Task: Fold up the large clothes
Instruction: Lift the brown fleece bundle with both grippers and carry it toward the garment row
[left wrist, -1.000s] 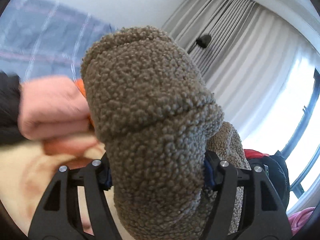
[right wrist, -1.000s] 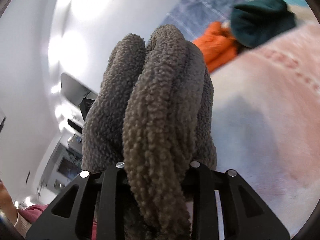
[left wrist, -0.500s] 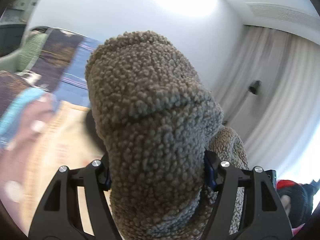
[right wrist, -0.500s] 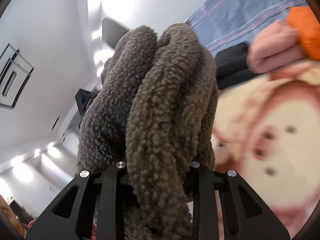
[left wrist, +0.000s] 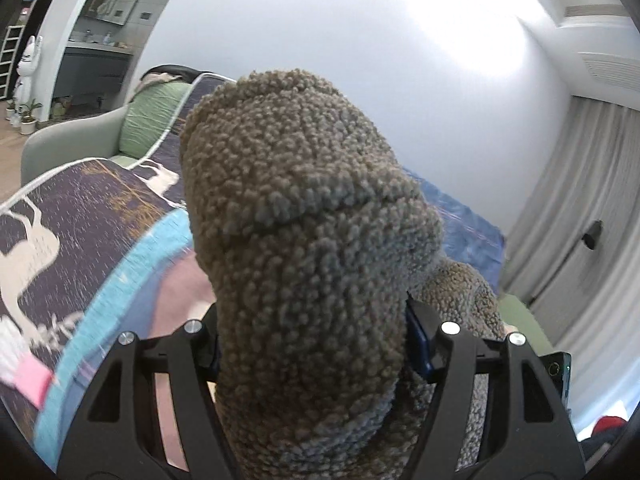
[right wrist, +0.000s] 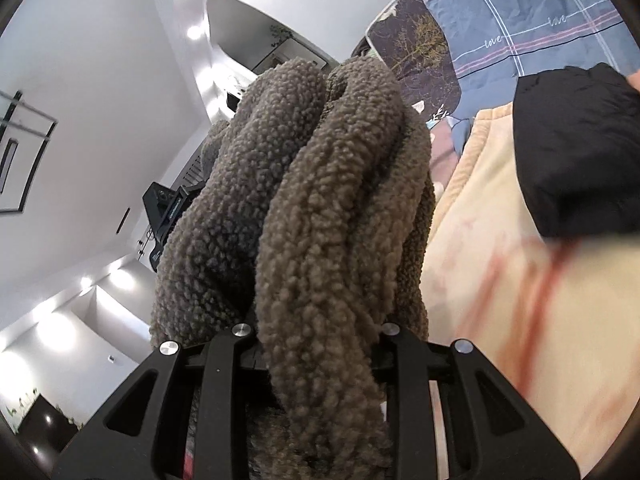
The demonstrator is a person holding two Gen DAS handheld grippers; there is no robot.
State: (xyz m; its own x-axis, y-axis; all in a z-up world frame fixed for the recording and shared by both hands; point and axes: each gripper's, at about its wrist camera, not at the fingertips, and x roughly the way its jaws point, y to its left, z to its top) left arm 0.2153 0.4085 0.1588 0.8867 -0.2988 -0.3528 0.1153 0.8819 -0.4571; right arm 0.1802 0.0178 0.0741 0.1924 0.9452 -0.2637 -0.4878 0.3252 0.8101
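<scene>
Bedroom, white walls, grey curtains (left wrist: 580,208) on the right of the left wrist view; bed below covered in layered blankets.

Left gripper (left wrist: 316,344): jaws clamped on a thick bunch of the brown fleece garment (left wrist: 304,240). Fabric fills the whole gap between the fingers and bulges up past the tips, a folded edge crossing it about halfway up. More of the same fleece hangs behind the right finger. Past it: dark deer-print blanket (left wrist: 60,216) with a turquoise band on the left, green pillow (left wrist: 154,120) against a grey-green armchair (left wrist: 76,136), blue sheet to the right of the fleece.

Right gripper (right wrist: 316,340): also closed down on the brown fleece garment (right wrist: 320,200), here gathered into two or three vertical rolls standing up between the fingers and spilling down over the gripper body toward the camera. Fingertips are buried in the fabric. To its right: cream blanket (right wrist: 520,320) with blurred red marks, a black garment (right wrist: 576,160) lying on it at the upper right, blue plaid sheet (right wrist: 520,12) with "love" lettering above that. Left side is wall and ceiling with spotlights.

Fleece is lifted clear of the bed in both views, held at two points.
</scene>
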